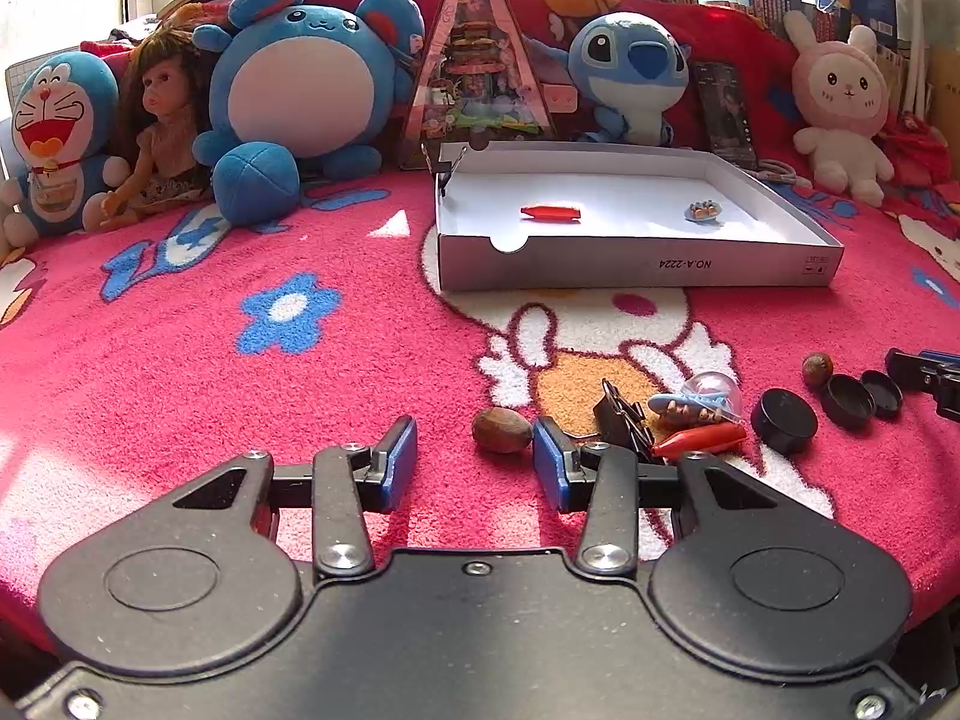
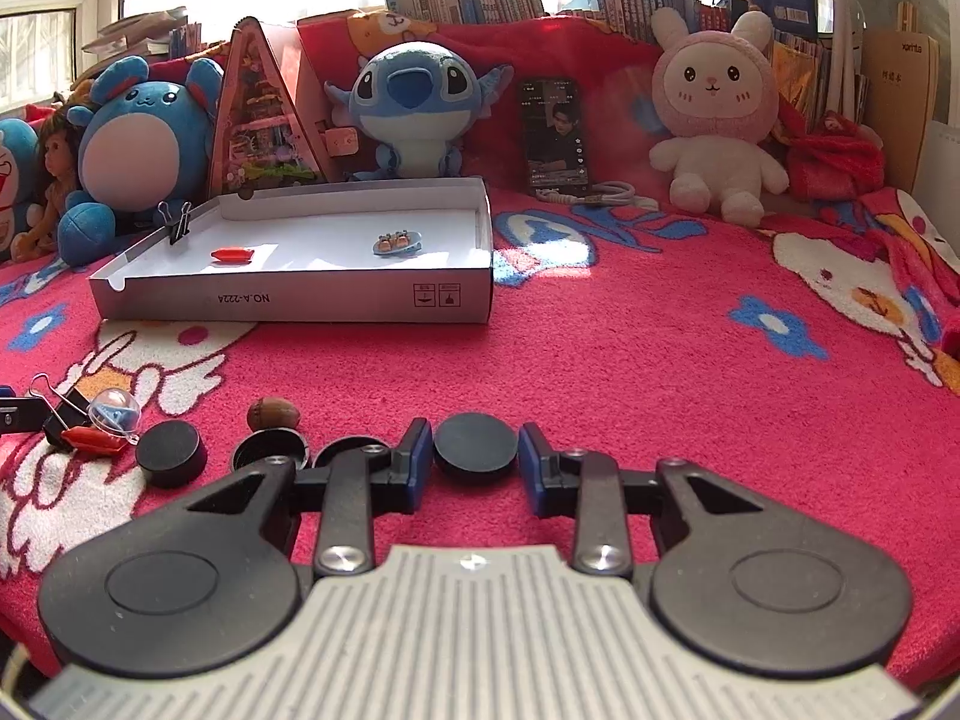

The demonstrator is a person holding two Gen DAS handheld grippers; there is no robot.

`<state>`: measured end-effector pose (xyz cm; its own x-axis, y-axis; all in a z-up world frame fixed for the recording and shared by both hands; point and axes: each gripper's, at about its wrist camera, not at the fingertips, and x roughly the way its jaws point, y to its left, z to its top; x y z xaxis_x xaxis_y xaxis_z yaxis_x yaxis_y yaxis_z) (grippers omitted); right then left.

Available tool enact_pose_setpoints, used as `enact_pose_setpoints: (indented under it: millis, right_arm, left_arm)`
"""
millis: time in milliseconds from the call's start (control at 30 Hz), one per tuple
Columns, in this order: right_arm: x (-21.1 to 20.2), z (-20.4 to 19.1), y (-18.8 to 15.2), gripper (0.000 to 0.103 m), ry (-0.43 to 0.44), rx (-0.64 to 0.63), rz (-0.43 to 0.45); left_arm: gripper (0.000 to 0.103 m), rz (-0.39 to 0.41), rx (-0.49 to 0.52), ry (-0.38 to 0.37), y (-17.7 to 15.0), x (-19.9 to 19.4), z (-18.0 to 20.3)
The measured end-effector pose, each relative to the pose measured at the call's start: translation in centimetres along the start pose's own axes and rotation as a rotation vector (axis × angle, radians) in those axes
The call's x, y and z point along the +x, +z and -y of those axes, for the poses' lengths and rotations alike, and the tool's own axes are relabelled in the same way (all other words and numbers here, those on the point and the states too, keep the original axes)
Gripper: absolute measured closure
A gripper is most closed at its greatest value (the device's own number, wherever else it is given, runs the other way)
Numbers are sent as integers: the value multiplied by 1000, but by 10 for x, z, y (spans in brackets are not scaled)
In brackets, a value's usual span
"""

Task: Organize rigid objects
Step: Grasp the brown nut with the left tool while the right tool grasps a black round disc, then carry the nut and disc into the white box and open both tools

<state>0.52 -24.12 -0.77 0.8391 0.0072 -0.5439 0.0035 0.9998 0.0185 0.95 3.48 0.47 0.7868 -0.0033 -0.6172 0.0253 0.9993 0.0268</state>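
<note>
In the left wrist view my left gripper (image 1: 474, 423) stands open around a brown nut (image 1: 503, 431) on the pink blanket. The nut lies against the right pad, with a gap to the left pad. In the right wrist view my right gripper (image 2: 474, 427) is shut on a black round cap (image 2: 476, 443), both blue pads touching its sides. A white box (image 1: 630, 267) further back holds a red piece (image 1: 551, 212) and a tiny plate of food (image 1: 702, 211). Loose nearby are a binder clip (image 1: 621, 414), a red piece (image 1: 699, 438), a clear capsule (image 1: 711, 390), black caps (image 1: 783, 420) and a second nut (image 1: 817, 369).
Plush toys (image 1: 312, 72), a doll (image 1: 159, 120), a triangular model house (image 1: 474, 60) and a phone (image 2: 555, 138) line the back. Books stand behind them. A binder clip (image 2: 176, 222) sits on the box rim. Two open black lids (image 2: 267, 450) lie left of my right gripper.
</note>
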Motion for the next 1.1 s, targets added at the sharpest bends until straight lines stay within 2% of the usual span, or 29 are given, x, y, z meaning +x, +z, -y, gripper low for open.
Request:
enact_pose_setpoints:
  millis: [100, 167, 233, 300, 333, 367, 467, 667, 833, 1100]
  right_arm:
    - [2, 2, 0, 65, -3, 5, 0]
    - [4, 2, 1, 59, -9, 0, -3]
    - [6, 3, 1, 58, -13, 3, -7]
    - [9, 3, 1, 52, -18, 3, -9]
    - [10, 3, 1, 51, -19, 4, -8]
    - [10, 3, 0, 51, -19, 4, -9]
    - [11, 2, 0, 66, -17, -5, -14]
    - [5, 2, 8, 66, -14, -6, 4]
    - [6, 4, 26, 66, 2, -7, 16]
    - [29, -1, 77, 66, 82, -10, -13]
  left_arm:
    - [62, 6, 12, 5, 0, 1, 1]
    - [63, 8, 17, 7, -1, 1, 2]
    - [65, 11, 23, 6, -1, 1, 3]
    - [71, 11, 25, 6, -1, 1, 3]
    - [80, 11, 27, 7, -1, 1, 4]
    - [81, 12, 31, 11, -1, 1, 5]
    - [82, 12, 33, 14, 1, 0, 6]
    - [82, 17, 23, -17, 11, -2, 4]
    - [82, 32, 5, -62, 36, -2, 0]
    - [82, 34, -29, -163, 101, 17, 5]
